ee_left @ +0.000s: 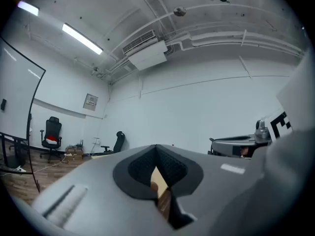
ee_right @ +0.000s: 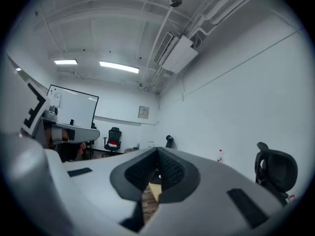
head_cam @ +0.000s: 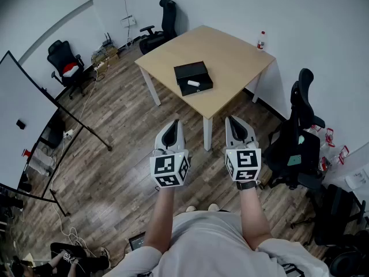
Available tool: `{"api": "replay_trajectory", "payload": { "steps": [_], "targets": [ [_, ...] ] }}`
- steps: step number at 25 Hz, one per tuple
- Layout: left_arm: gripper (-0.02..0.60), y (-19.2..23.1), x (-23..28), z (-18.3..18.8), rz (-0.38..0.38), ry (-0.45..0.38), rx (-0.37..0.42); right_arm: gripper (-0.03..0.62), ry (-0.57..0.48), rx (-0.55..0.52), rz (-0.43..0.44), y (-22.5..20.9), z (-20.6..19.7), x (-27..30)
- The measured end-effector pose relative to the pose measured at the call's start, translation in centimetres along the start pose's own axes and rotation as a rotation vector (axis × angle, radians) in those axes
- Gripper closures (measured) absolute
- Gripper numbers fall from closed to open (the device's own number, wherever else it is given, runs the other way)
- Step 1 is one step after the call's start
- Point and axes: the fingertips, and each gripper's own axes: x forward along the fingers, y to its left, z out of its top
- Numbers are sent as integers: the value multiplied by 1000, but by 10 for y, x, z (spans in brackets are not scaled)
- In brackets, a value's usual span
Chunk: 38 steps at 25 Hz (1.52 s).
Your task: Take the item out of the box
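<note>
An open black box (head_cam: 193, 78) lies on the light wooden table (head_cam: 230, 56). A small white item (head_cam: 194, 83) rests inside its near half. Both grippers hang in the air over the wood floor, well short of the table's near corner. My left gripper (head_cam: 172, 126) is shut with nothing in it, and in the left gripper view (ee_left: 156, 150) the jaw tips meet. My right gripper (head_cam: 237, 123) is shut too and holds nothing, its jaws closed together in the right gripper view (ee_right: 157, 155). Both point toward the table.
A water bottle (head_cam: 261, 40) stands at the table's far right corner. A black office chair (head_cam: 300, 140) sits to the right of the table, with more chairs (head_cam: 164, 22) behind it. A whiteboard on a stand (head_cam: 23, 126) fills the left side. Cables trail on the floor (head_cam: 66, 229).
</note>
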Motion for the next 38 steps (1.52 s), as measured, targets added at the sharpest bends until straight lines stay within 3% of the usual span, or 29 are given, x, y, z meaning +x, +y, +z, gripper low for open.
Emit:
{"api": "replay_trajectory", "payload": {
  "steps": [12,28,38],
  "targets": [
    [572,-3,2,-6,39,6,54,582,-2,-23,-2,-14,2,-8],
    [572,-7,3,-25,72,40,79,580,-7,96,36,-21,-23,-1],
    [572,38,82,-47,38,58,60,580,39,72,0,-27,-44,86]
  ]
}}
